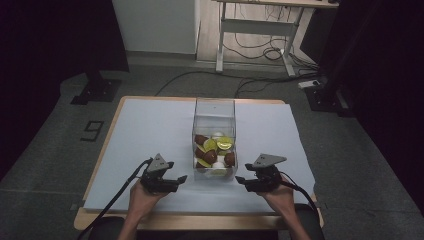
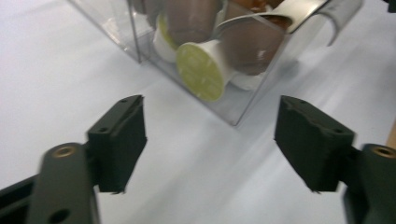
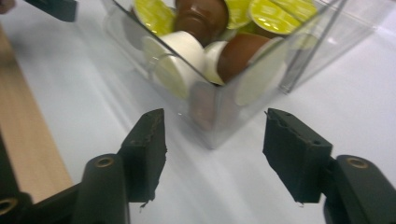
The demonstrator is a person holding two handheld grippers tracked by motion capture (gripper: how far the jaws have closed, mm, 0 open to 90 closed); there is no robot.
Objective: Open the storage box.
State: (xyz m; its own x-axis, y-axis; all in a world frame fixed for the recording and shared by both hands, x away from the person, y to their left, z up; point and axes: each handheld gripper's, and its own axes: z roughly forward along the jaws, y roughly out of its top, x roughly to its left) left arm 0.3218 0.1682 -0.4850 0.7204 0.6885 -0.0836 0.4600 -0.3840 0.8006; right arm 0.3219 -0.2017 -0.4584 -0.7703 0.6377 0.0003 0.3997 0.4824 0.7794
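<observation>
From the high view, a clear plastic box (image 1: pixel 214 135) of coffee capsules (image 1: pixel 216 150) is seen on the white sheet (image 1: pixel 150 125), flanked by the left gripper (image 1: pixel 181 179) and right gripper (image 1: pixel 241 180). In the left gripper view, jaws are spread wide with nothing held, the box's corner lying just ahead. In the right gripper view, jaws are likewise parted and empty before the box's corner.

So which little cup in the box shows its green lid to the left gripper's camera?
The white cup lying on its side against the clear box wall, green lid facing out. The brown cups beside it show only their bodies.
</observation>
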